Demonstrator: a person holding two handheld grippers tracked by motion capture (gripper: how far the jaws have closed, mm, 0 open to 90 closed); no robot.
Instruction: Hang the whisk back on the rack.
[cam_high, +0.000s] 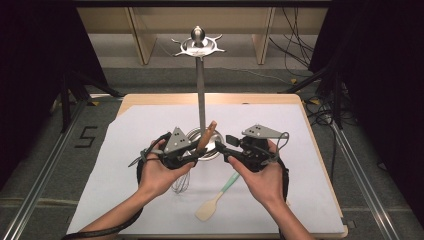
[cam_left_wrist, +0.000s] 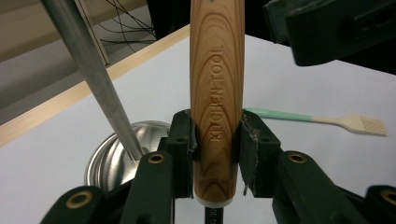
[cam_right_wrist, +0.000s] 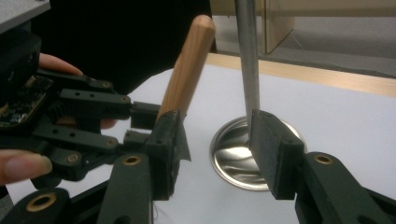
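Note:
A whisk with a wooden handle (cam_high: 207, 136) is gripped by my left gripper (cam_high: 199, 152), shut on the handle low down. The handle tilts up and right, and the wire loops (cam_high: 182, 185) hang below my hand. In the left gripper view the pads (cam_left_wrist: 182, 140) press both sides of the handle (cam_left_wrist: 217, 84), which is stamped KITCHEN TOOL. My right gripper (cam_high: 225, 147) stands open just right of the handle, nothing between its jaws. In the right gripper view its open gripper (cam_right_wrist: 215, 144) faces the handle (cam_right_wrist: 187, 65) and the left gripper (cam_right_wrist: 84, 126).
A metal stand rises behind the grippers: a round steel base (cam_high: 210, 150), a thin pole (cam_high: 201, 90) and a ring of hooks (cam_high: 198, 47) on top. A teal-handled brush with a cream head (cam_high: 220, 195) lies on the white sheet (cam_high: 280, 190) near the front edge.

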